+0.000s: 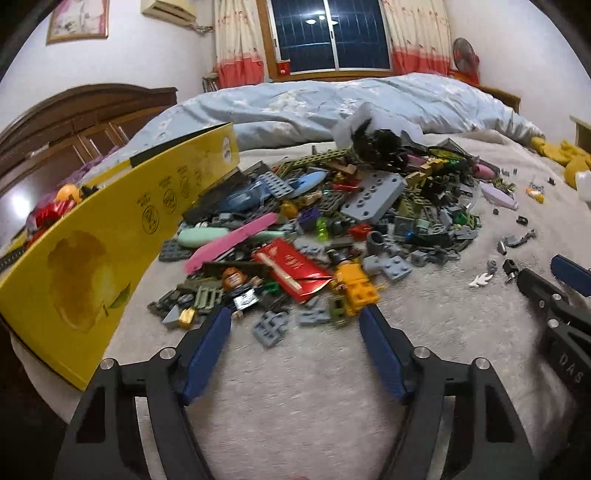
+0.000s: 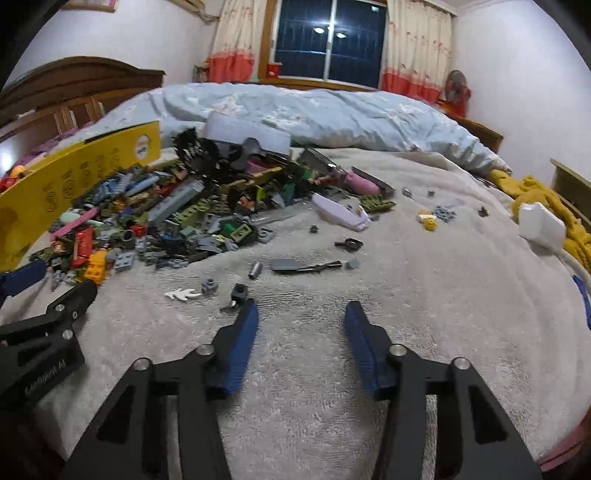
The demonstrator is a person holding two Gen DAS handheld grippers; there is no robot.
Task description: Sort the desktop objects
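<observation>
Lit evenly from indoor lamps (two reflected in the dark window (image 1: 325, 35)); soft shadows, slight motion blur, strong fisheye bending, black corners.

The right gripper (image 2: 301, 314) is open over the grey blanket (image 2: 406, 314) with nothing in it. A small black piece (image 2: 239, 291) lies just beside its left finger. The big brick pile (image 2: 192, 214) is farther ahead, to the left.

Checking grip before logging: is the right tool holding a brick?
No, the right tool is open over bare blanket, nothing between its fingers.
</observation>
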